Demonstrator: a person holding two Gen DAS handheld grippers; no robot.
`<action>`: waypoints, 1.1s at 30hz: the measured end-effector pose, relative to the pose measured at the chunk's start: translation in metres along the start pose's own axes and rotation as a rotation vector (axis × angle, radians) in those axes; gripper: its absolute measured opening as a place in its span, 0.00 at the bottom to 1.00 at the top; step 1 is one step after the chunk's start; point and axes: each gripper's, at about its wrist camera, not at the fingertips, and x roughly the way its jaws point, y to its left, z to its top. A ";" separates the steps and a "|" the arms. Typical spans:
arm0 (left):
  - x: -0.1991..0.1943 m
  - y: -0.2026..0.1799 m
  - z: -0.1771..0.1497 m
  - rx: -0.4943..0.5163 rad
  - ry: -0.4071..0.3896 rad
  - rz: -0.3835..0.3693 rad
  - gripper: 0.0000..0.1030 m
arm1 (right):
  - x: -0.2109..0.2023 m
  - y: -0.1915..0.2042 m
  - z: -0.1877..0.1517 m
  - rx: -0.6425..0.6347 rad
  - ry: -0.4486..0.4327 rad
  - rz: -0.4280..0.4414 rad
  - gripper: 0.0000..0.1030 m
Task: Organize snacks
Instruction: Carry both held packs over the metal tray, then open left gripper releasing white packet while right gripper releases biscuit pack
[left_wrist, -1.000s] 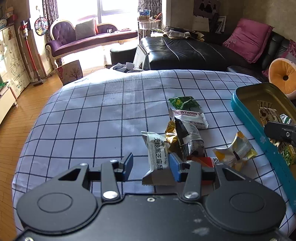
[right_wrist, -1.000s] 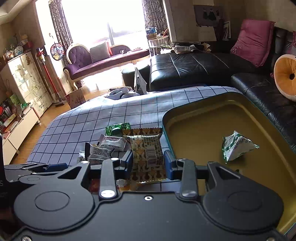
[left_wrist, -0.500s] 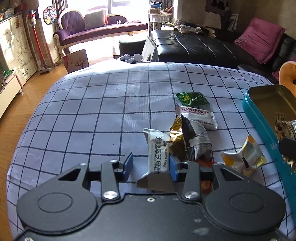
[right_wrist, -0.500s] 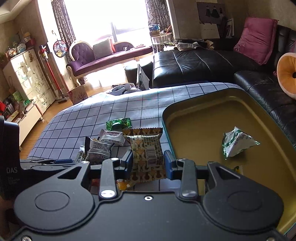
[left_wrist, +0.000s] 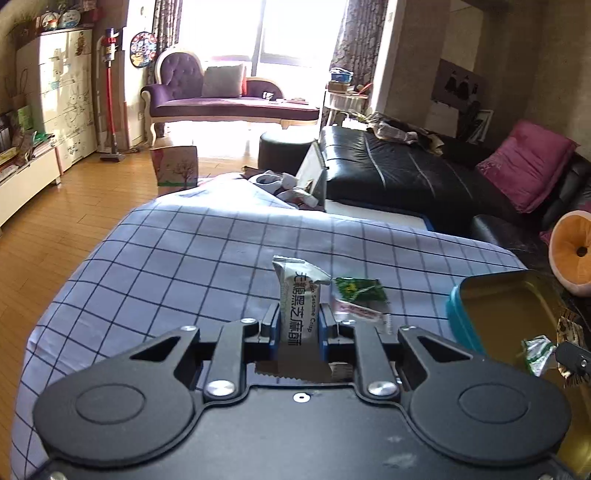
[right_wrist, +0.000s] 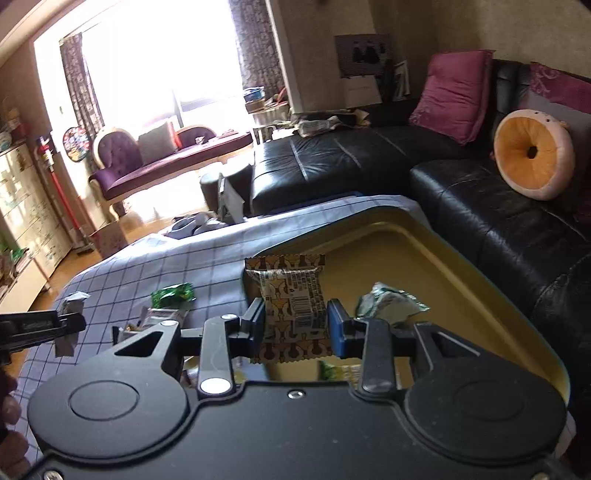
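While our left gripper (left_wrist: 298, 326) clamps its jaws on the white sesame packet (left_wrist: 298, 295), the packet stands upright between the blue pads, clear of the checked cloth (left_wrist: 184, 258) that covers the bench. Just beyond it on the cloth lie a green packet (left_wrist: 360, 288) and, touching that one's near edge, a white hawthorn packet (left_wrist: 358, 312). To the right of them sits the teal tin (left_wrist: 458, 317), its gold inside bare at the far end. At the right edge of the left view we see the tip of our other gripper over the tin, with a crumpled green-and-white wrapper (left_wrist: 537, 353) beside it.

From the right wrist, our right gripper (right_wrist: 296, 323) grips a brown patterned packet (right_wrist: 291, 302); both pads press its sides, and it hangs over the tin's (right_wrist: 461, 258) near-left corner, barcode side facing us. The crumpled wrapper (right_wrist: 388, 304) lies inside the tin just right of the jaws. More wrappers show under the gripper on the tin floor, too hidden to name. Out on the cloth (right_wrist: 129, 266) to the left sit the green packet (right_wrist: 173, 294) and the hawthorn one (right_wrist: 162, 315). At the far left our left gripper (right_wrist: 59, 325) reaches in, the sesame packet's (right_wrist: 72, 301) end poking up above it. A black leather sofa (right_wrist: 332, 166) stands behind the bench.
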 end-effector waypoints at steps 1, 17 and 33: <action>-0.002 -0.007 0.000 0.013 0.000 -0.015 0.18 | -0.001 -0.007 0.001 0.018 -0.008 -0.026 0.44; -0.014 -0.145 -0.036 0.224 0.137 -0.276 0.18 | -0.009 -0.080 0.002 0.169 0.009 -0.204 0.44; -0.012 -0.191 -0.065 0.303 0.199 -0.260 0.26 | -0.018 -0.094 -0.001 0.130 0.030 -0.126 0.44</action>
